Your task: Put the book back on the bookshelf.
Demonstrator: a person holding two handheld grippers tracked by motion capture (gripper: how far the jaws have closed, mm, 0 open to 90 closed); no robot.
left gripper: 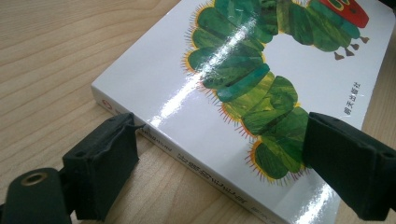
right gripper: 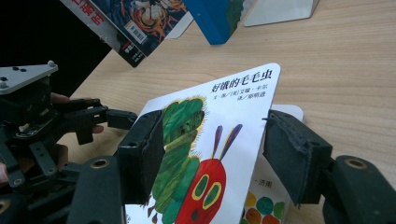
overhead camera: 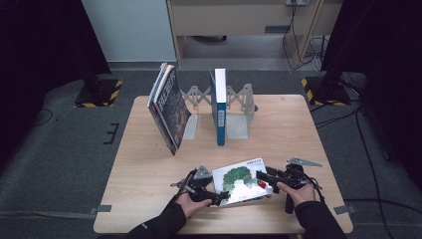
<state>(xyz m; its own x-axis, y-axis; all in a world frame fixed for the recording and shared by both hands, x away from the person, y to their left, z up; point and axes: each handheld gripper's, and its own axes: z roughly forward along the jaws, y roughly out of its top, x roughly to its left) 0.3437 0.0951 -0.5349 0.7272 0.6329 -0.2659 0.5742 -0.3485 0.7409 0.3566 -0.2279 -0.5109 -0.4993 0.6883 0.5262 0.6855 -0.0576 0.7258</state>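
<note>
— Two grippers meet at one picture book (overhead camera: 242, 180) on the counter (overhead camera: 149, 164). Does either hold it?

— In the right gripper view the right gripper (right gripper: 212, 154) has its jaws half closed around the lifted cover, one pad on each side; whether they press it I cannot tell.

— And the left gripper (left gripper: 219, 163)?

— Wide open. The book's spine corner lies between its jaws, touching the left pad.

— Any writing?

— Chinese characters above the caterpillar, too small to read surely; the spine text is blurred. The leaning books (overhead camera: 168, 107) behind are cut off.
</note>
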